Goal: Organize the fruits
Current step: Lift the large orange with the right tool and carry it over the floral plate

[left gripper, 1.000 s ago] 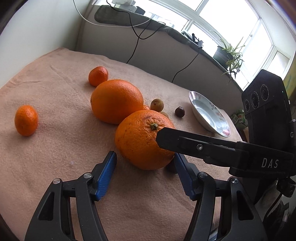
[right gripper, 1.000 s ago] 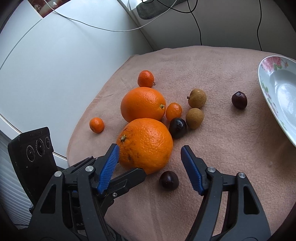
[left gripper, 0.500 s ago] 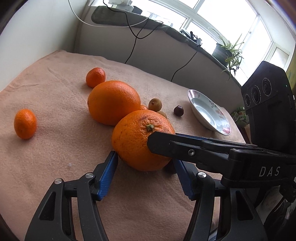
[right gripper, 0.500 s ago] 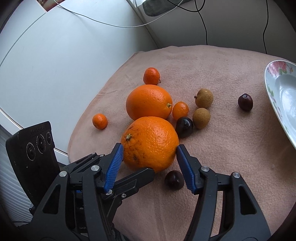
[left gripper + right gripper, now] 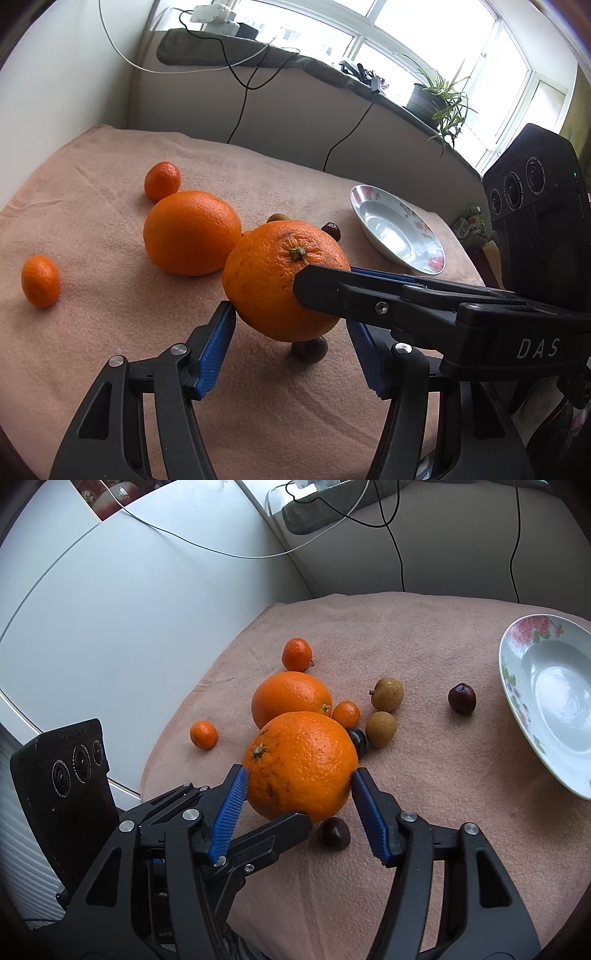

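Observation:
A large orange (image 5: 301,766) is held off the pink cloth between the blue pads of my right gripper (image 5: 298,781), which is shut on it; it also shows in the left wrist view (image 5: 282,278). My left gripper (image 5: 291,325) is open just below and in front of it, empty. A second large orange (image 5: 291,698) lies behind. A white flowered plate (image 5: 546,709) lies at the right; it also shows in the left wrist view (image 5: 397,230).
Small mandarins (image 5: 296,654) (image 5: 203,734) (image 5: 346,713), two brown longans (image 5: 387,693) (image 5: 381,728) and dark cherries (image 5: 461,698) (image 5: 333,832) (image 5: 357,740) lie on the cloth (image 5: 424,635). A white wall (image 5: 110,609) stands at the left. Cables hang behind.
My right gripper closed on the near large orange and lifted it off the cloth, uncovering a dark cherry beneath. The left gripper stayed open.

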### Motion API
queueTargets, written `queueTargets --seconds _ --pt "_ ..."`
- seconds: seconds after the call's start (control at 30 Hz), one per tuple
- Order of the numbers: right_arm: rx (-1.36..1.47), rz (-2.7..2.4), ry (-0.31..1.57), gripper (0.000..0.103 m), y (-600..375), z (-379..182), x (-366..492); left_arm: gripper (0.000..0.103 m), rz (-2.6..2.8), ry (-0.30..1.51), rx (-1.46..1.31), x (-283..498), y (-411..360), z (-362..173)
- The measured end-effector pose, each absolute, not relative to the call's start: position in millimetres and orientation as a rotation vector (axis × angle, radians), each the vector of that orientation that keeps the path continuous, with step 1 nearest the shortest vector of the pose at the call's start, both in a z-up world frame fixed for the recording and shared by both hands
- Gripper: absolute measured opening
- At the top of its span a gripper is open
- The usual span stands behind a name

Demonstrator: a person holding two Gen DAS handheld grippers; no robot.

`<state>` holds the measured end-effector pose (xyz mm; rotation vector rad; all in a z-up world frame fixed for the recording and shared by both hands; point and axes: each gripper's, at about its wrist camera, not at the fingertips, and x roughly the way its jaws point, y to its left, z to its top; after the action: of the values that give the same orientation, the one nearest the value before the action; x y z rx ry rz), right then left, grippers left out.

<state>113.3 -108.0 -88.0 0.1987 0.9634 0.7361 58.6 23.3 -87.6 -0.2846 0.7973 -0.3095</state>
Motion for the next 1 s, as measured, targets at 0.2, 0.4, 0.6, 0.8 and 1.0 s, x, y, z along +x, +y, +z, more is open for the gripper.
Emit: queueTargets --seconds 0.2,0.4,0.6,0.8,1.0 --pt "0.220 0.710 0.933 0.062 -129 -77 115 0.062 -0.336 0.777 -0.249 71 4 -75" --pt "0.251 0.675 0.910 0.062 -155 -71 123 0.062 -0.371 0.761 -0.204 86 -18 -66" --pt "0.270 0.632 0.896 0.062 -181 -68 132 0.062 -0.408 0.765 -0.176 103 -42 -63" --pt "0.285 0.593 0.881 0.062 -203 -66 141 0.062 -0.441 0.762 -0.151 116 -65 -60" --pt "0.288 0.555 0.871 0.062 -229 -64 154 0.062 -0.472 0.767 -0.133 133 -89 -59"
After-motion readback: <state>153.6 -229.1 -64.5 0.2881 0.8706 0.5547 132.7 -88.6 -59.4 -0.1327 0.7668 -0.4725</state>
